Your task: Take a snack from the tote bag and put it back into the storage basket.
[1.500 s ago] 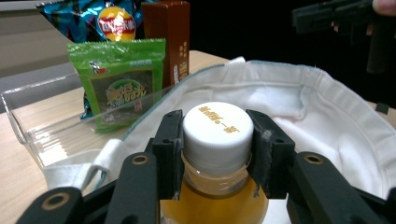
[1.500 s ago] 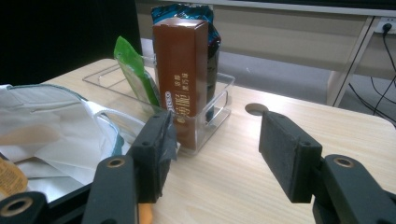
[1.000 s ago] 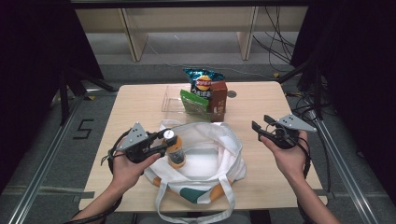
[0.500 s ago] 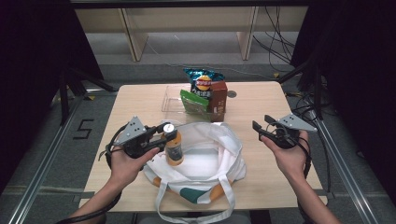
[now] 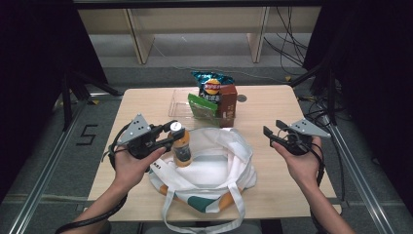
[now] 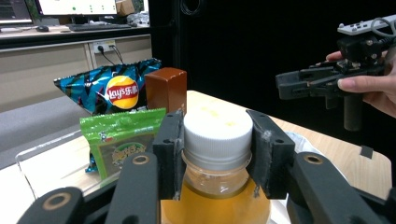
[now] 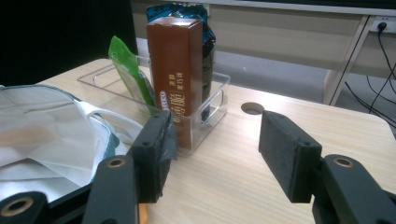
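The left gripper [image 5: 163, 139] has lifted the orange drink bottle [image 5: 181, 148] up out of the white tote bag [image 5: 219, 163], fingers clamped under its white cap [image 6: 217, 135]. It looks bound for the desk [image 5: 272, 105]. The right gripper [image 5: 273, 135] waits with fingers apart.

Amber bottle [image 6: 215, 186], white cap [image 6: 217, 134]; green packet [image 6: 122, 142]; brown carton [image 7: 176, 70].

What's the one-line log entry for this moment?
left gripper: shut on bottle at cap, over tote bag | right gripper: open, empty | clear bin: holds snacks
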A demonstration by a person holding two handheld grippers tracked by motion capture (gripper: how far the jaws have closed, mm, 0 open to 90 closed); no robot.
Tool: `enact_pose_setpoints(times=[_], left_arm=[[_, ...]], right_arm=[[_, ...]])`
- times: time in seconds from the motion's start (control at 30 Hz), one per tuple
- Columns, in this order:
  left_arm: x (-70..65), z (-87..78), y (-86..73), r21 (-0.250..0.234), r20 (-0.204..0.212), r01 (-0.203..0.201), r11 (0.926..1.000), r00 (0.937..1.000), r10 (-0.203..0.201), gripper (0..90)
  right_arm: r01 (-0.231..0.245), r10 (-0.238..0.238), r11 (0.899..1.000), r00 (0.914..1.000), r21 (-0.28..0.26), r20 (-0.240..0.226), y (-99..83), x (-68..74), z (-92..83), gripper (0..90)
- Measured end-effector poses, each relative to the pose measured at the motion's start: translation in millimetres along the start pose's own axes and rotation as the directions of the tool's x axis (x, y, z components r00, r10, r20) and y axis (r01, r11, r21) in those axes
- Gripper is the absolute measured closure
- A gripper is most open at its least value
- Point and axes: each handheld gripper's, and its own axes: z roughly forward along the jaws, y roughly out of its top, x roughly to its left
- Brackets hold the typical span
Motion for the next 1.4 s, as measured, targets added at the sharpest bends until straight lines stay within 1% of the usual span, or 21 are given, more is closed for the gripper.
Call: enact_pose_setpoints(times=[0.13, 0.3, 0.33, 0.37, 0.4, 0.47, 0.5, 0.57, 0.6, 0.67, 0.7, 0.77, 0.83, 0.87, 0.9, 0.97, 1.03, 1.1, 1.17, 1.4], left_arm=[[1.5, 1.3, 5.0, -0.008, 0.0, -0.007, 0.9999, 1.0, 0.007, 58.7], [2.7, 2.1, 10.5, -0.014, -0.008, -0.011, 0.9999, 0.9999, 0.011, 58.7], [3.2, 2.3, 11.4, -0.016, -0.007, -0.011, 0.9998, 0.9999, 0.011, 58.7], [4.3, 2.4, 13.0, -0.021, -0.007, -0.011, 0.9997, 0.9999, 0.011, 58.7], [4.8, 2.3, 14.2, -0.024, -0.009, -0.008, 0.9997, 0.9999, 0.008, 58.7], [6.0, 2.2, 16.6, -0.026, -0.011, -0.015, 0.9996, 0.9998, 0.015, 58.7], [6.1, 2.4, 17.7, -0.029, -0.013, -0.012, 0.9995, 0.9998, 0.012, 58.7], [7.3, 2.4, 20.1, -0.033, -0.014, -0.018, 0.9993, 0.9998, 0.017, 58.7], [7.4, 2.5, 20.8, -0.037, -0.014, -0.014, 0.9992, 0.9998, 0.014, 58.7], [8.7, 2.3, 23.3, -0.041, -0.016, -0.018, 0.999, 0.9997, 0.017, 58.7], [9.2, 2.1, 24.3, -0.042, -0.017, -0.019, 0.9989, 0.9997, 0.019, 58.7], [10.4, 1.9, 26.3, -0.048, -0.019, -0.024, 0.9986, 0.9996, 0.023, 58.7], [11.6, 1.9, 28.3, -0.054, -0.024, -0.022, 0.9983, 0.9995, 0.021, 58.7], [12.3, 2.0, 29.2, -0.055, -0.025, -0.025, 0.9982, 0.9994, 0.023, 58.7], [12.8, 2.2, 30.0, -0.057, -0.026, -0.023, 0.9981, 0.9994, 0.021, 58.7], [13.7, 2.5, 31.4, -0.06, -0.029, -0.024, 0.9979, 0.9993, 0.022, 58.8], [14.9, 2.9, 32.8, -0.063, -0.032, -0.026, 0.9977, 0.9992, 0.024, 58.7], [15.6, 3.4, 33.9, -0.065, -0.035, -0.026, 0.9975, 0.9991, 0.023, 58.7], [16.7, 3.7, 34.7, -0.073, -0.037, -0.028, 0.9969, 0.999, 0.026, 58.7], [19.6, 4.9, 38.3, -0.084, -0.05, -0.036, 0.9958, 0.9982, 0.032, 58.7]], right_arm=[[-0.013, 0.013, 1.0, 0.9999, -0.002, 0.009, -0.8, 2.0, -0.1, 45.1], [-0.013, 0.013, 1.0, 0.9999, -0.001, 0.006, -0.4, 1.7, -0.2, 45.1], [-0.022, 0.022, 1.0, 0.9998, 0.005, 0.004, -0.1, 1.9, -0.6, 45.2], [-0.014, 0.014, 1.0, 0.9999, 0.002, 0.002, -0.2, 1.2, -0.2, 45.1], [-0.016, 0.016, 1.0, 0.9999, -0.001, 0.004, -0.4, 1.4, 0.1, 45.2], [-0.023, 0.023, 1.0, 0.9997, 0.005, 0.005, -0.2, 2.1, -0.7, 45.2], [-0.012, 0.012, 1.0, 0.9999, -0.001, 0.004, -0.2, 1.2, -0.1, 45.2], [-0.014, 0.014, 1.0, 0.9999, 0.002, 0.002, -0.2, 1.1, 0.0, 45.1], [-0.009, 0.009, 1.0, 0.9999, 0.007, 0.012, -0.4, 1.1, -0.5, 45.1], [-0.008, 0.008, 1.0, 0.9999, 0.005, 0.015, -0.9, 1.0, -0.4, 45.2], [-0.024, 0.025, 1.0, 0.9994, -0.007, 0.023, -1.5, 2.8, 0.1, 45.2], [-0.02, 0.02, 1.0, 0.9997, 0.009, 0.015, -1.2, 2.2, -0.5, 45.2], [-0.018, 0.018, 1.0, 0.9997, 0.013, 0.015, -1.4, 2.4, -0.4, 45.2], [-0.017, 0.017, 1.0, 0.9998, 0.019, 0.006, -1.2, 2.4, -0.6, 45.2], [-0.014, 0.014, 1.0, 0.9999, 0.021, 0.009, -1.4, 2.3, -0.4, 45.2], [-0.011, 0.011, 1.0, 0.9999, 0.013, 0.013, -1.7, 2.3, 0.3, 45.2], [-0.003, 0.003, 1.0, 1.0, 0.008, 0.005, -1.9, 1.2, 1.1, 45.2], [-0.002, 0.001, 1.0, 0.9999, 0.01, 0.012, -2.2, 1.4, 1.0, 45.2], [-0.018, 0.018, 1.0, 0.9998, 0.019, 0.006, -2.6, 3.1, 0.8, 45.2], [-0.013, 0.013, 1.0, 0.9999, 0.02, 0.006, -3.2, 3.2, 1.6, 45.2]])
